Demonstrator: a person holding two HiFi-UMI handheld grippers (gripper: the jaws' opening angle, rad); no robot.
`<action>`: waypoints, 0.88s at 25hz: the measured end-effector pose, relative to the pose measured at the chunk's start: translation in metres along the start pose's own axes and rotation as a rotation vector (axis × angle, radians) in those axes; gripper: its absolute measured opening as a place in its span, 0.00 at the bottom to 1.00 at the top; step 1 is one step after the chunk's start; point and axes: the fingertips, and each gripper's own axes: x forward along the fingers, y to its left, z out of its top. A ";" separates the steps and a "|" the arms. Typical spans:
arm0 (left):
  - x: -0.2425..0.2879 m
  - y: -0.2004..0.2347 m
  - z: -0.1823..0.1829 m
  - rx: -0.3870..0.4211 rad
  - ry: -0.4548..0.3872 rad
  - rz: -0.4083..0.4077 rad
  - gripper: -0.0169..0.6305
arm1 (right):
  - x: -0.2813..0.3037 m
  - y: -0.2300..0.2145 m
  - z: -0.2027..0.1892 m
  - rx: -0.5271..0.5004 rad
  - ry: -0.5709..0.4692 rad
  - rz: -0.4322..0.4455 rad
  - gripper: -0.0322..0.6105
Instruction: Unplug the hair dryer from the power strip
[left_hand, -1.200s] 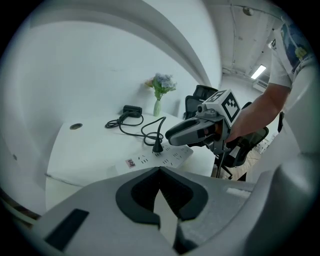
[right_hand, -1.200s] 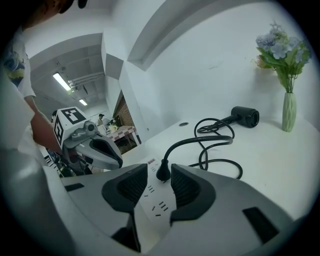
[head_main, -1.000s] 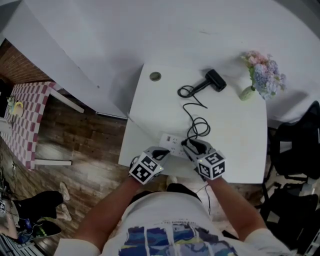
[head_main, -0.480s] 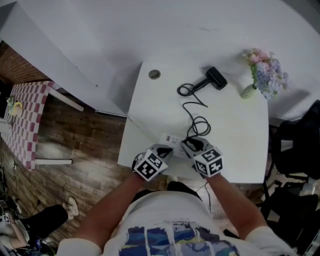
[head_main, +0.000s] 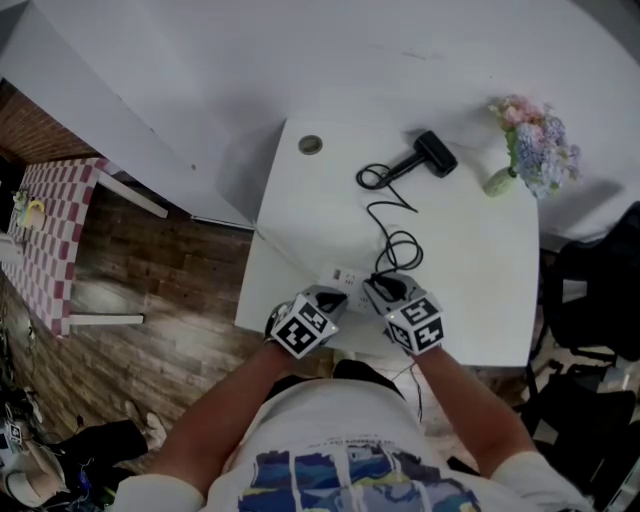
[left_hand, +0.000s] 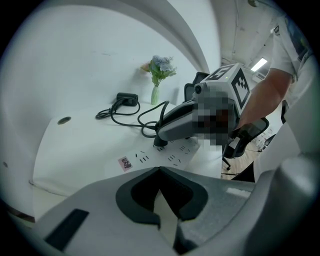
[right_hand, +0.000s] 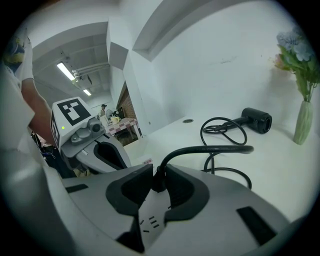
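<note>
Plug (right_hand: 158, 181) sits in strip (head_main: 345, 278) at the near edge of table (head_main: 470, 290), about 6 o'clock in head view. Cord (head_main: 390, 225) loops up to dryer (head_main: 432, 155), lying at 12. Only the right gripper view shows the grip: right gripper (right_hand: 158, 176) closing, pads flanking the plug and seeming to touch both sides. In head view the marker cubes (head_main: 420, 322) cover this. Only the left gripper view shows left gripper (left_hand: 160, 169) with tips together, nothing between, over the strip's near end; contact unclear. It also catches a pink code sticker (left_hand: 124, 162) on the strip, print too small to read. Table white; round hole (head_main: 311, 145) at 11, vase (head_main: 495, 184) of flowers at 2. Wood floor (head_main: 150, 300) and checked cloth (head_main: 45, 240) at 9, black chair (head_main: 590, 290) at 3. Ceiling lights (right_hand: 67, 72) appear only in the right gripper view.
</note>
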 end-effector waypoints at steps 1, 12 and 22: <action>0.000 0.000 0.000 -0.005 -0.001 -0.002 0.03 | 0.000 0.000 0.000 -0.001 -0.002 -0.001 0.15; 0.000 0.001 0.000 0.000 -0.033 0.005 0.03 | -0.002 0.000 0.002 -0.016 -0.001 -0.010 0.14; 0.000 0.000 -0.001 -0.001 -0.021 0.016 0.03 | -0.005 0.003 0.002 -0.030 -0.002 -0.018 0.13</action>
